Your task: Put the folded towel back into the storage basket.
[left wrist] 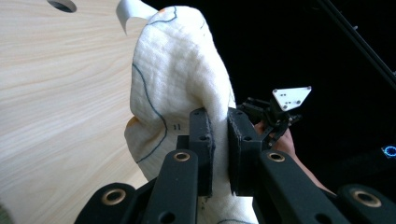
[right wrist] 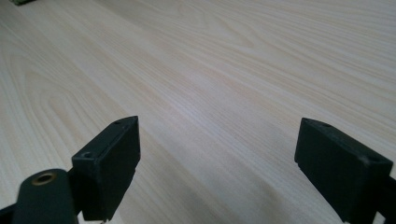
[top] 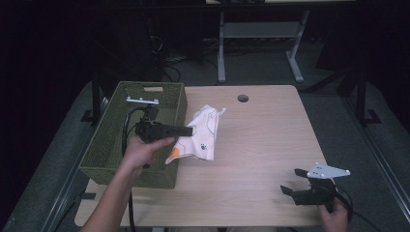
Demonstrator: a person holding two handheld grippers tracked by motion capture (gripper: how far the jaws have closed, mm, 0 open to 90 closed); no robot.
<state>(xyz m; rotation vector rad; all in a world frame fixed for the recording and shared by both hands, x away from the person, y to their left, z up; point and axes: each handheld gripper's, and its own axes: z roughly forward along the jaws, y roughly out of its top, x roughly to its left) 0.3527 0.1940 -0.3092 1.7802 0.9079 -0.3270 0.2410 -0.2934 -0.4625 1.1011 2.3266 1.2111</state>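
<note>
— While the left hand-held gripper [top: 189,130] sits over the right edge of the green basket [top: 111,145], what is it holding?

— A white cloth [top: 203,133]. Its jaws are pressed together on a fold of it, which the left gripper view shows plainly, with fabric bulging above the pads [left wrist: 201,135]. The cloth hangs partly lifted, its lower part lying on the desk [top: 261,159] just beside the basket wall.

— Any writing on that cloth?

— Nothing readable. It has thin dark curved lines, small dark paw-like marks and an orange patch near the bottom corner. A tiny dark mark shows close to the jaws, too small to read.

— And the other hand?

— The right hand-held gripper [top: 294,181] is at the near right corner of the desk, well apart from the cloth. Its jaws stand wide apart with bare wood between them.

— Anything else on the desk?

— A round hole [top: 242,98] near the far edge.
</note>
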